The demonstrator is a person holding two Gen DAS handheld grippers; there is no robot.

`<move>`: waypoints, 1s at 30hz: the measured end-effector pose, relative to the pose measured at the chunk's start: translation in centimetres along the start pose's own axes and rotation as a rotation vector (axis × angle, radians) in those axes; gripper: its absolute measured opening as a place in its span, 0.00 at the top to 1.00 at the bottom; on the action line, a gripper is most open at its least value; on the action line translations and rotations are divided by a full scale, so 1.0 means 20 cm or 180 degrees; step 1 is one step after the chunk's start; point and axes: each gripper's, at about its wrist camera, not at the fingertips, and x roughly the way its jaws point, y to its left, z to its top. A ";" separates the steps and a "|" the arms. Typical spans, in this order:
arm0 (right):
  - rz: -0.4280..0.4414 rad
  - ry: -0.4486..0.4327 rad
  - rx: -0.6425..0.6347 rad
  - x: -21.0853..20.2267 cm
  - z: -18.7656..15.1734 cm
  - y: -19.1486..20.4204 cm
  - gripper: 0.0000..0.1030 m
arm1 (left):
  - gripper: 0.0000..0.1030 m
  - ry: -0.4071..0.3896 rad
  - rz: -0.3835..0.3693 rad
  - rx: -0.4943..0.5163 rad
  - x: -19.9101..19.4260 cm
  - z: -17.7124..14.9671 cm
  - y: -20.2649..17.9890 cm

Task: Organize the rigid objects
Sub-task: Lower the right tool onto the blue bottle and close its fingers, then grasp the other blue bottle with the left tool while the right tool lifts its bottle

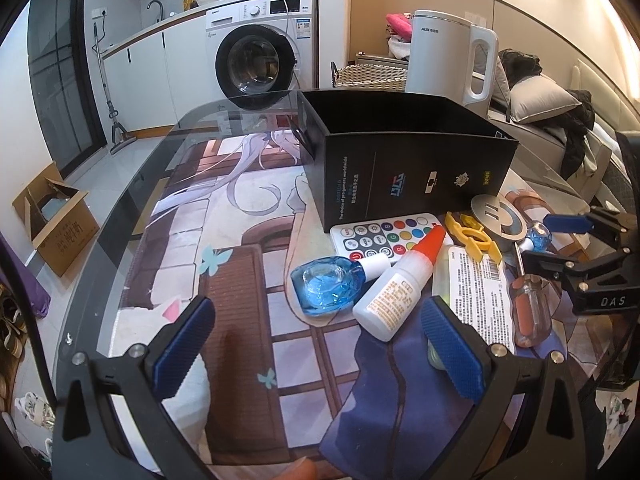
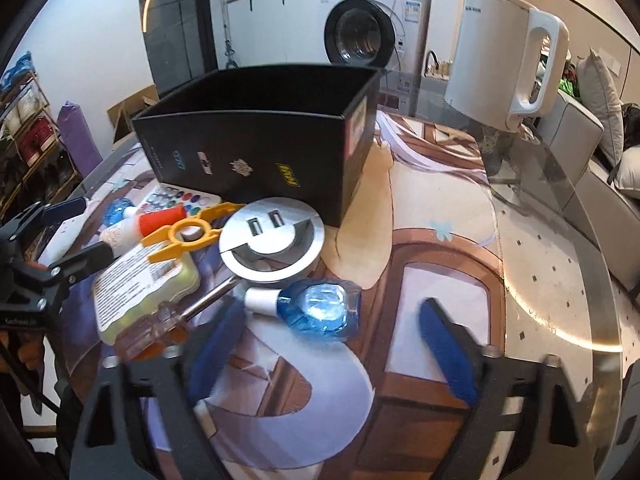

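The blue bottle [image 2: 316,308] I was after lay on its side on the table [image 2: 560,264], well in from the edges and on the near side of the black box [image 2: 256,148]. It was just ahead of the right gripper [image 2: 332,320], between the finger lines. Its long axis ran crosswise, white cap toward the left finger, so I figured closing would pinch it end to end. The right jaws stood apart, with the pads not on it. The left gripper [image 1: 318,320] was spread wide with nothing in it, and it was nearer the second blue bottle [image 1: 324,288].

The count was two blue bottles and one each of glue bottle [image 1: 394,292], remote [image 1: 384,236], yellow tool [image 2: 188,236], silver USB puck [image 2: 272,236], screwdriver [image 2: 168,328] and labelled pack [image 2: 140,284].
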 end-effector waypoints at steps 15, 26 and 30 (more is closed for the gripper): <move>0.0036 -0.0131 -0.0042 -0.06 -0.06 0.00 0.44 | 0.00 0.0008 0.0047 -0.0296 -0.01 0.03 0.11; 0.0037 -0.0157 -0.0023 -0.07 -0.06 -0.02 0.44 | 0.00 0.0256 0.0063 -0.0293 0.08 0.07 0.10; 0.0024 -0.0162 -0.0010 -0.07 -0.05 -0.02 0.44 | 0.00 0.0260 -0.0018 -0.0340 0.07 0.08 0.09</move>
